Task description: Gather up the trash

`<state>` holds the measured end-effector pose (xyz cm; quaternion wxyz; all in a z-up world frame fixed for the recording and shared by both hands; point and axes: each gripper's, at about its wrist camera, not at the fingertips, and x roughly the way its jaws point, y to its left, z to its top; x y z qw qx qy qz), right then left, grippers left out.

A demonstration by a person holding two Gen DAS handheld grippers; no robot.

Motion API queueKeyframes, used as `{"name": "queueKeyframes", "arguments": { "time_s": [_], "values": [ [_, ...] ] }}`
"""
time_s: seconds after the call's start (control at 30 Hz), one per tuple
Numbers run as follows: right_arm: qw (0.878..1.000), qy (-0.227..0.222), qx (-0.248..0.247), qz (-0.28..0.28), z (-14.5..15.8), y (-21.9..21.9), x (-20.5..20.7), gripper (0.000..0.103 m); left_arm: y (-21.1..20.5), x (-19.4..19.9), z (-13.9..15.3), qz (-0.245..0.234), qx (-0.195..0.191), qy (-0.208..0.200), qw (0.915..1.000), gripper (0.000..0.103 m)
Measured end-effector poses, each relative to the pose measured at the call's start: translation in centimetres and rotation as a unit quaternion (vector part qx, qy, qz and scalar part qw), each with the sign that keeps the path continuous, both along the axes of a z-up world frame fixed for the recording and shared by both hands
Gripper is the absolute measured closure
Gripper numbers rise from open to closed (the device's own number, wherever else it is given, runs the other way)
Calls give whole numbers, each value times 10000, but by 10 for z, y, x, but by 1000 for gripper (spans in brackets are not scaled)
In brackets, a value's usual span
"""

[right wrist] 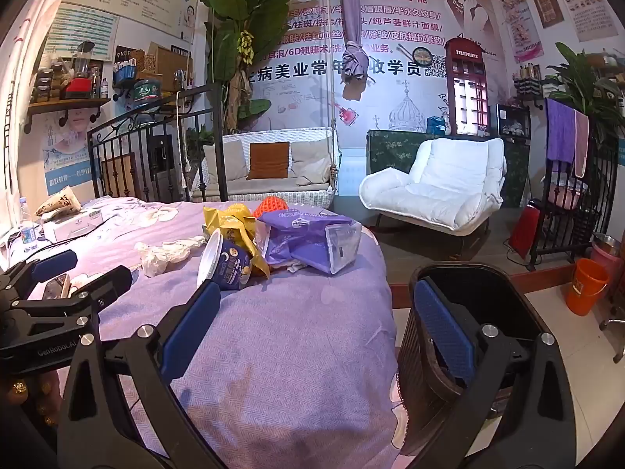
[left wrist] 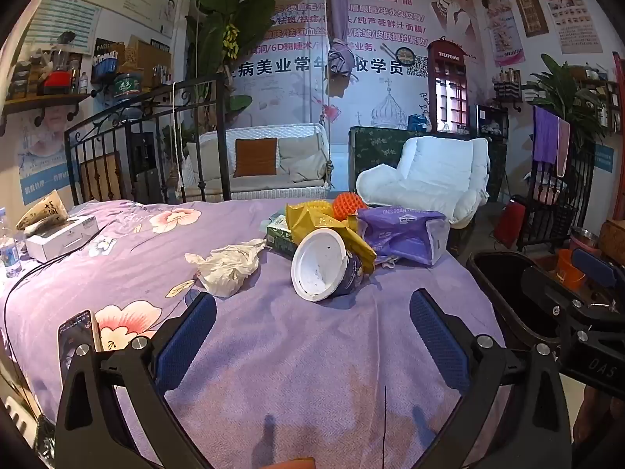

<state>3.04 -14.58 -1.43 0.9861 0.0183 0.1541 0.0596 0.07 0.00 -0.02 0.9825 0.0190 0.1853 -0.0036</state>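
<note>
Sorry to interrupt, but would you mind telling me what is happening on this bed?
A person holds two tongs over a purple bedspread. Both the left tongs and right tongs are open and empty. A tipped cup, crumpled tissue and wrappers lie uncollected; a black bin stands beside the bed.

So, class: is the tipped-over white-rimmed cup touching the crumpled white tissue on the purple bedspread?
Apart. The left wrist view shows bare purple bedspread between the tipped-over white-rimmed cup and the crumpled white tissue.

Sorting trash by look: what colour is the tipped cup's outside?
Dark blue with yellow print; the cup shows best in the right wrist view.
</note>
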Motion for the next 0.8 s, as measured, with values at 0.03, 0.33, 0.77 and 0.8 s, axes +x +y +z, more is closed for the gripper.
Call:
{"name": "queueKeyframes", "arguments": {
  "time_s": [0.03,0.33,0.77,0.8],
  "values": [
    [10000,7,-1,1,-1,0,1,4,0,0,0,0,-2,-5,10000,5],
    [10000,1,4,-1,-1,0,0,4,0,0,0,2,-7,-13,10000,5],
    [10000,18,6,-1,0,0,0,4,0,0,0,0,-14,-4,10000,5],
    [10000,18,5,2,1,-1,-1,4,0,0,0,1,-13,-3,10000,5]
  ]
}}
